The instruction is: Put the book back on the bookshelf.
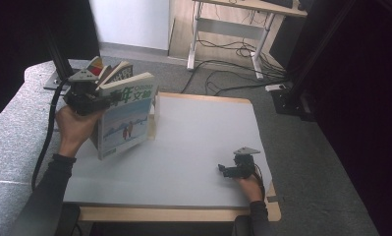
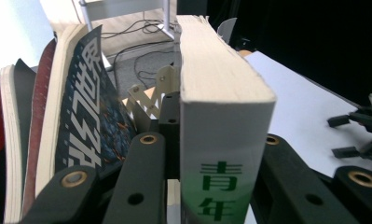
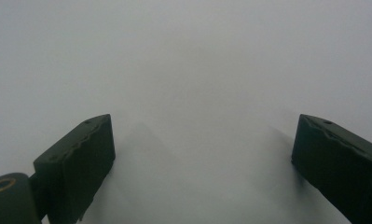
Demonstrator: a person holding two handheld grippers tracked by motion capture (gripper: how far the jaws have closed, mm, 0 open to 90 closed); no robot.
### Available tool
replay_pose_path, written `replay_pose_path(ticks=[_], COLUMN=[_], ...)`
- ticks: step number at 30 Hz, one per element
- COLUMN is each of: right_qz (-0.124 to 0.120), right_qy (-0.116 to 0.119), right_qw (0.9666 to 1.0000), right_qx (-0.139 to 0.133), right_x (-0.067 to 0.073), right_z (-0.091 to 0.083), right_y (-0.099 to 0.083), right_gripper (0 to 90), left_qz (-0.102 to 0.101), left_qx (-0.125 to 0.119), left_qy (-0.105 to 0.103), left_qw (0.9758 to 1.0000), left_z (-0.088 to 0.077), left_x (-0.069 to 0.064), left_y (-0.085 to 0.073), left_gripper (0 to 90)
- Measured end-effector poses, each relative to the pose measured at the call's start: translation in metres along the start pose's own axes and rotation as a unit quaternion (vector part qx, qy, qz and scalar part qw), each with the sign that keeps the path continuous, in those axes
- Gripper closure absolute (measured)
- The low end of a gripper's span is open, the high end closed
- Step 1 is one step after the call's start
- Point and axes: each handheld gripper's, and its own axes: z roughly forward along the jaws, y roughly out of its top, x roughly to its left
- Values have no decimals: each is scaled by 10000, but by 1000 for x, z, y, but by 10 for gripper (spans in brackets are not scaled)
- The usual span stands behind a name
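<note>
Left hand-held gripper (image 1: 106, 100) clamped on thick white book (image 1: 126, 118) by its spine edge (green characters on the spine in the left gripper view), jaws on both covers. Book lifted and tilted at left rear of counter (image 1: 198, 142), just beside other leaning books (image 1: 111, 72) and wooden rack (image 2: 148, 98). Right hand-held gripper (image 1: 226, 170) low over bare counter near front right, jaws spread wide, nothing between them.

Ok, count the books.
4: one book clamped in the left gripper, three other books fanned behind it at the table's left edge; more may be hidden.
</note>
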Motion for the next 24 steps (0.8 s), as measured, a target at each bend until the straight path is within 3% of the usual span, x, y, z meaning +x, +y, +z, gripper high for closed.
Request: replay_pose_path(ticks=[9, 24], right_qz=[-2, 0], right_qy=[7, 8], right_qw=[10000, 10000], right_qx=[8, 8], right_x=[0, 0], right_z=[0, 0], right_y=[0, 0], right_gripper=[55, 55], left_qz=[-83, -103], left_qx=[-61, -161], left_qy=[109, 168], left_qw=[9999, 9997], left_z=[16, 44], left_x=[6, 4], left_y=[3, 18], left_gripper=[741, 741])
